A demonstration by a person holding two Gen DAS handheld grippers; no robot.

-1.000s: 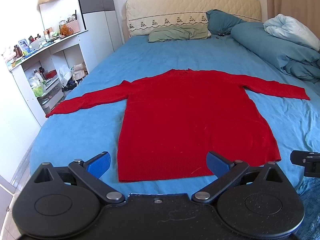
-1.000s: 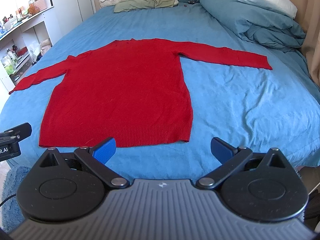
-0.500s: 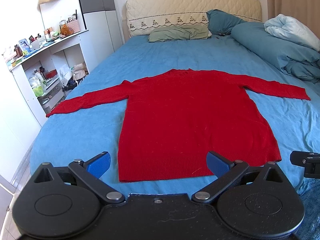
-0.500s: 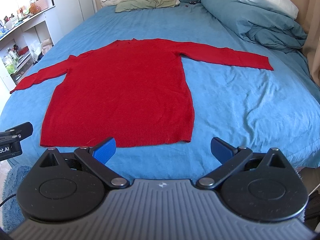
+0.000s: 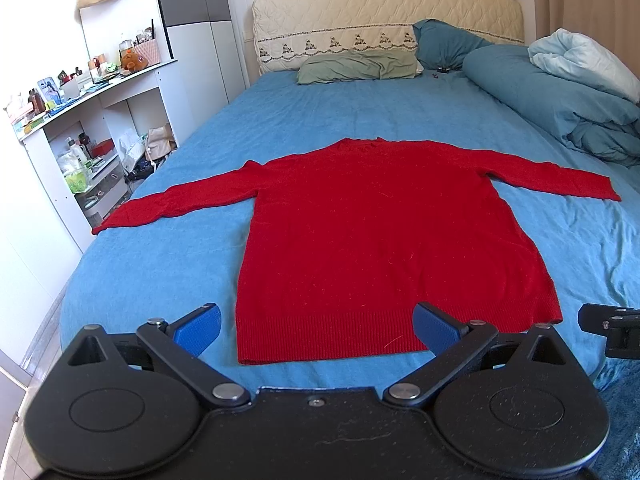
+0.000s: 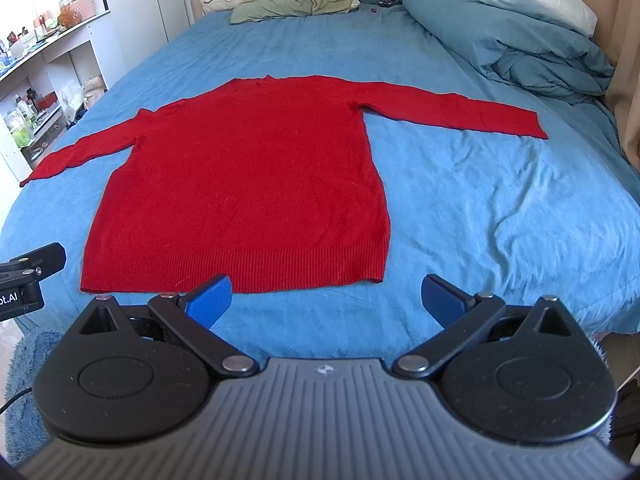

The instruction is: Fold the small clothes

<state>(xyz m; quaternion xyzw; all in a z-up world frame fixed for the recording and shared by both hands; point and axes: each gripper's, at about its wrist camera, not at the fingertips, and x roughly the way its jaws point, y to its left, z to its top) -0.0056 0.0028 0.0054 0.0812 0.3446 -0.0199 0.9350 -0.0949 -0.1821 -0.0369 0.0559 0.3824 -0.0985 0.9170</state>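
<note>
A red long-sleeved sweater (image 5: 380, 236) lies flat on the blue bed sheet (image 5: 320, 120), hem toward me, both sleeves spread out to the sides. It also shows in the right wrist view (image 6: 248, 184). My left gripper (image 5: 318, 326) is open and empty, held just short of the hem's left half. My right gripper (image 6: 326, 300) is open and empty, just short of the hem's right corner. Each gripper's body shows at the edge of the other's view.
A rolled blue duvet (image 5: 560, 96) lies along the bed's right side. Pillows (image 5: 360, 66) and a padded headboard (image 5: 384, 20) with plush toys are at the far end. White shelves (image 5: 80, 120) with clutter stand left of the bed. A blue rug (image 6: 24, 364) lies below.
The right gripper has edged slightly forward and to the left, so the sweater sits a little more to the right in its view. The left gripper has barely moved.
</note>
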